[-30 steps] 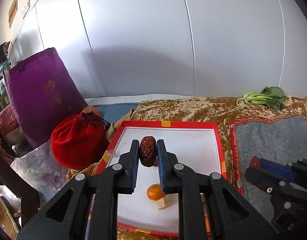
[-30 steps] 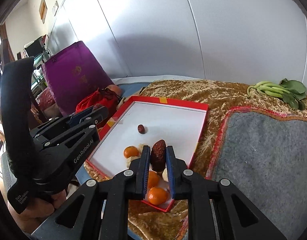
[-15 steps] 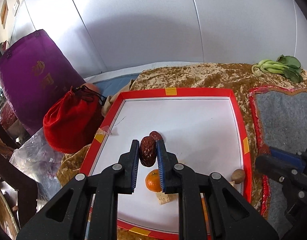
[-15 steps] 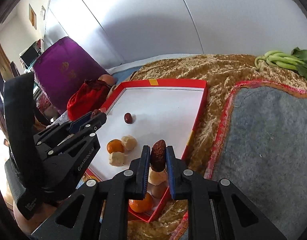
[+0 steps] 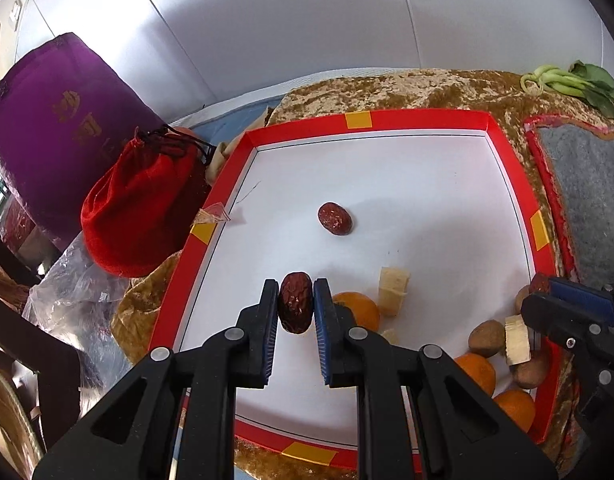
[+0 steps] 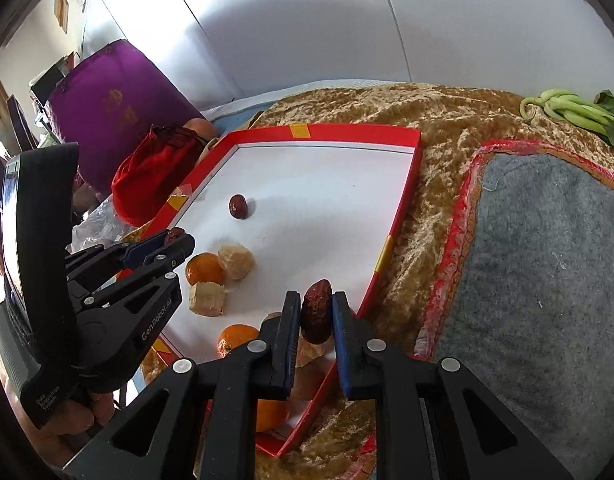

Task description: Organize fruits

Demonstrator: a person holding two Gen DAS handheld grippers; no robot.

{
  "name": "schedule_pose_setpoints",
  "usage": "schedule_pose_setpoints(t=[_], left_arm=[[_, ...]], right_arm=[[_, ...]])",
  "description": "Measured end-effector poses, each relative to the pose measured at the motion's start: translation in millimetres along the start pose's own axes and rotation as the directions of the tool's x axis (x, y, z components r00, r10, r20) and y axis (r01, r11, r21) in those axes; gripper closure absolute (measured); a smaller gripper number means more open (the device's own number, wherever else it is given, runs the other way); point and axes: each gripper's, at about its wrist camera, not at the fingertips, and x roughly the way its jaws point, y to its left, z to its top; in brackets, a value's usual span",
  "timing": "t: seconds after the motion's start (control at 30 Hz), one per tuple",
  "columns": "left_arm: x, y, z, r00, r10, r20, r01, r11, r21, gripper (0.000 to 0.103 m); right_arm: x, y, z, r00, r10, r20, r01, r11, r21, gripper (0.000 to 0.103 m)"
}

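Covering the table, a gold cloth carries a red-rimmed tray; a grey mat lies beside it. Left gripper and right gripper each clamp a date; white wall behind.

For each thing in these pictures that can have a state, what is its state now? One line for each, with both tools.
left tool: shut on a red date, above the tray floor.
right tool: shut on another red date, over the tray's right edge.
loose red date: lying free on the white floor.
red tray: open on top, holding fruit.
red pouch: drawstring pulled closed, beside the tray.
green vegetable: lying on the gold cloth.
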Motion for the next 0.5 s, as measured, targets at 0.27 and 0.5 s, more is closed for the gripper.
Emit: schedule_pose_setpoints(t=[0.27,0.5], left_arm=[[-8,3,4,0.999,0.028,0.039,-0.028,1.000,-0.011,0.078],[-53,-11,20,0.965,0.051,0.259,-0.055,0.998,0.006,0.025]], right_arm=[[0,9,-2,1.000,0.018,-0.001,-0.018,0.999,-0.042,0.078],[-45,-7,11,0.993,0.065,0.095,-0.067,0.998,0.017,0.062]])
